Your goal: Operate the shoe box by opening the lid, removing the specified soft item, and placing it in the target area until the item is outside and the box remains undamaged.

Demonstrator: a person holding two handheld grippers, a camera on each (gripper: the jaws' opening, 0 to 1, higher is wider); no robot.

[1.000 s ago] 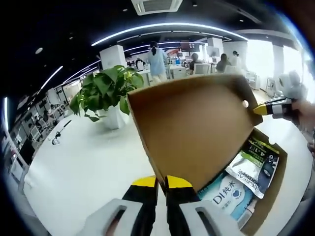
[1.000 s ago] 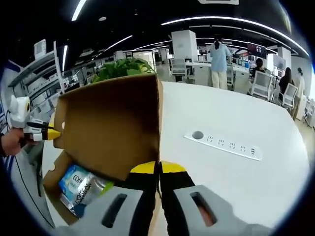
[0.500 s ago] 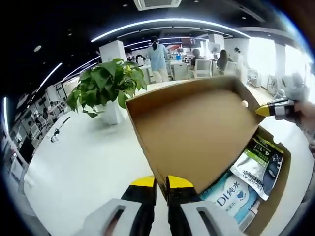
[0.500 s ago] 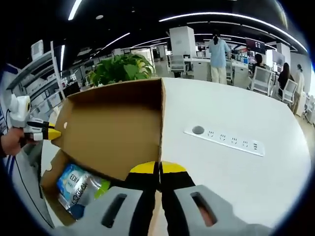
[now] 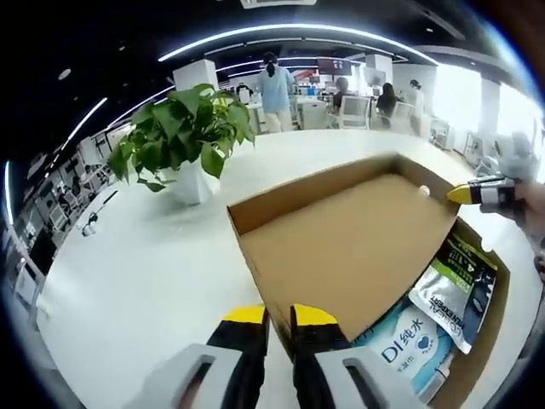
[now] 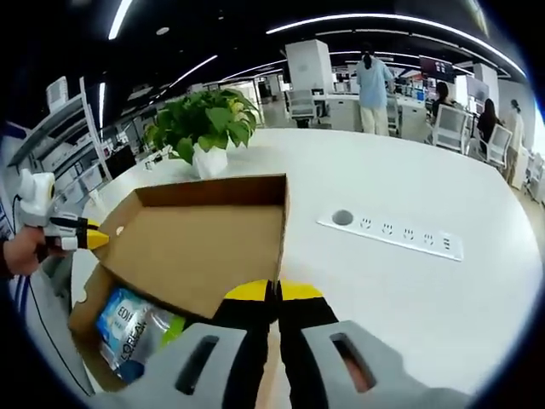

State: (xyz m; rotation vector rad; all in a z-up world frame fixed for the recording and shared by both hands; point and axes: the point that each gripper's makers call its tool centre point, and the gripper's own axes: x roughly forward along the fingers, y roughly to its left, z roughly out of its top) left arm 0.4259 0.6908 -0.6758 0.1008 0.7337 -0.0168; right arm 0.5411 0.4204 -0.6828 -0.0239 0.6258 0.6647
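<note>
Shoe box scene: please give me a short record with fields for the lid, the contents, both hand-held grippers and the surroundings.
lid: open, tilted back, brown inside facing up
left hand-held gripper: shut on a lid corner
right hand-held gripper: shut on the opposite lid corner
box contents: blue-white pack beside dark green pack, both inside the shoe box
table: white
potted plant: on the table beyond the box
power strip: set into the table

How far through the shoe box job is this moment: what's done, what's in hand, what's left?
Done: the lid is swung wide open, exposing soft packets inside the shoe box. In hand: both tools pinch the lid's corners, left tool at one, right tool at the other. Left: no packet is lifted out or placed on the white table.
</note>
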